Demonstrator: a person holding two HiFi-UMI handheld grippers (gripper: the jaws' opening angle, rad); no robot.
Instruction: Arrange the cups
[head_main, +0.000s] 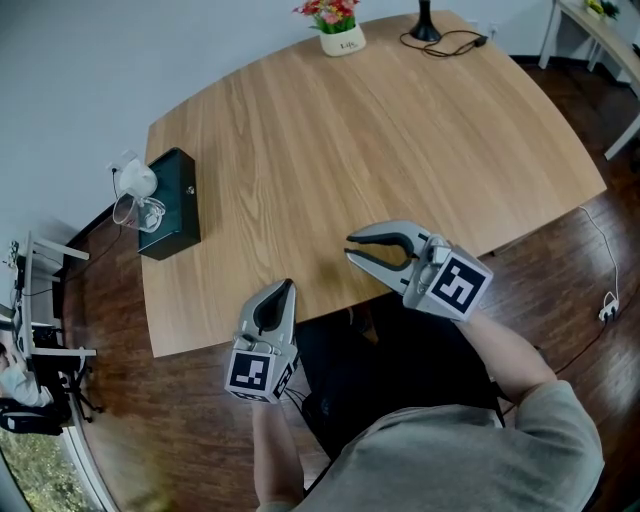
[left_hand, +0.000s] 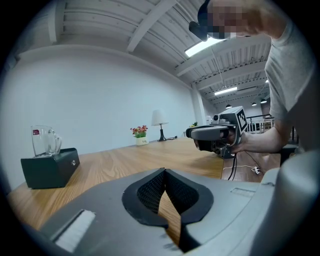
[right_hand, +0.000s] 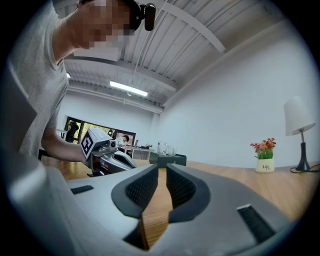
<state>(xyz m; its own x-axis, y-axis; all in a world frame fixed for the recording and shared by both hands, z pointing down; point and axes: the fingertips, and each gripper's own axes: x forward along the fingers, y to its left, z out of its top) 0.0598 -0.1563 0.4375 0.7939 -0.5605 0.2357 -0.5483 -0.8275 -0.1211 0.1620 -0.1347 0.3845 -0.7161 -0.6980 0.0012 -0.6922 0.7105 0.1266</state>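
Note:
Clear glass cups (head_main: 140, 208) stand on a dark green box (head_main: 172, 205) at the left edge of the wooden table (head_main: 380, 130). They also show in the left gripper view (left_hand: 45, 140) and, small and far off, in the right gripper view (right_hand: 165, 148). My left gripper (head_main: 288, 287) is shut and empty over the table's near edge, well right of the box. My right gripper (head_main: 350, 249) hovers level over the near edge, its tips pointing left, shut with nothing in it. Each jaw pair, left (left_hand: 164, 171) and right (right_hand: 162, 168), shows only table wood beyond it.
A white pot of flowers (head_main: 340, 30) and a lamp base (head_main: 425, 25) with a black cable (head_main: 455, 42) sit at the table's far edge. A white side table (head_main: 610, 40) stands at the far right. Shelving (head_main: 30, 340) stands on the floor at the left.

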